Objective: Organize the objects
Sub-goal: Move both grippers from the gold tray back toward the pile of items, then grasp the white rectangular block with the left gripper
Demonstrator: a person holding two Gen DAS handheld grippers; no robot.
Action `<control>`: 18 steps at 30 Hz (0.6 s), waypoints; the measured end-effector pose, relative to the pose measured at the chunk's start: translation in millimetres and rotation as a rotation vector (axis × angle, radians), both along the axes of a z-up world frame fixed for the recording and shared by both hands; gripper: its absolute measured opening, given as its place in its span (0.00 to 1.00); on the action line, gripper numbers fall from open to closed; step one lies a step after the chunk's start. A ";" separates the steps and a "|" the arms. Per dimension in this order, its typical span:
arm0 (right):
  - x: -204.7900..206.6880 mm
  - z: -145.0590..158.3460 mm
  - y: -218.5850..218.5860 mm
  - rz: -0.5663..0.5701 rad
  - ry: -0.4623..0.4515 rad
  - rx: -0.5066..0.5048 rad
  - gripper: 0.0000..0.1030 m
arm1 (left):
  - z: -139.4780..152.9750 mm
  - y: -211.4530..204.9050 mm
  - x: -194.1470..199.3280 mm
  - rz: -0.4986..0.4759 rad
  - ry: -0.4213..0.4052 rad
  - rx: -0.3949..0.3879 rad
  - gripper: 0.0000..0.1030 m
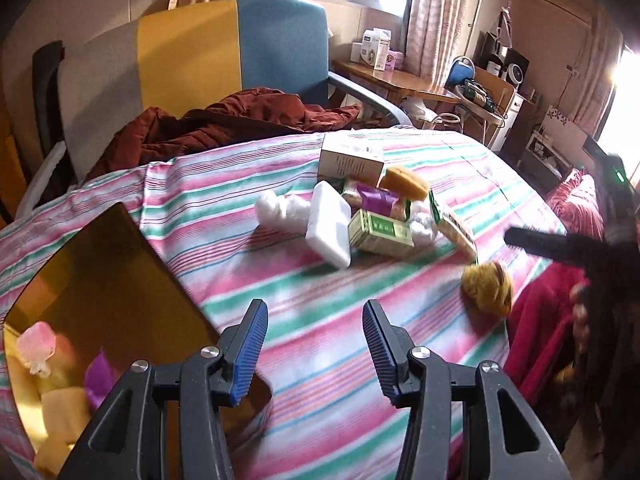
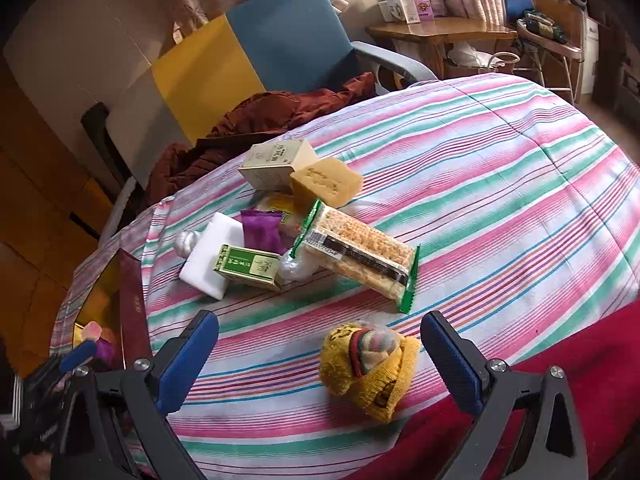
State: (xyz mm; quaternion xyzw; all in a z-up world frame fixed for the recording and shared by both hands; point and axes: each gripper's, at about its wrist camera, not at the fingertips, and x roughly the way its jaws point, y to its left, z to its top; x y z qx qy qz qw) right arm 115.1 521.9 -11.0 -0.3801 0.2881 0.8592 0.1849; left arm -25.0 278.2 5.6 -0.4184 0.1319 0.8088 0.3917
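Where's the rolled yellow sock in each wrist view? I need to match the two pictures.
Left wrist: the yellow sock lies at right of centre, near the bedspread's edge, beyond the right finger of the gripper.
Right wrist: low centre, between the gripper's open fingers.
Shared landmark: the green box leaning on the white block.

Striped bed (image 2: 500, 168) carries boxes (image 2: 250, 270), sponge (image 2: 326, 184), socks (image 2: 368, 368).

blue-yellow chair (image 1: 236, 48), rust jacket (image 1: 224, 120), wooden desk (image 2: 440, 30)
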 end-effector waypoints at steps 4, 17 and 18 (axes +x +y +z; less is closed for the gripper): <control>2.8 0.3 1.7 0.009 0.025 -0.016 0.99 | -5.2 23.2 -18.8 -0.003 -0.041 -0.005 0.44; 3.8 0.4 2.9 0.042 0.047 -0.044 0.99 | -49.8 87.7 -77.9 0.021 -0.180 -0.028 0.36; 3.3 0.1 2.8 0.047 0.046 -0.047 0.99 | -52.4 89.5 -80.4 0.022 -0.191 -0.027 0.36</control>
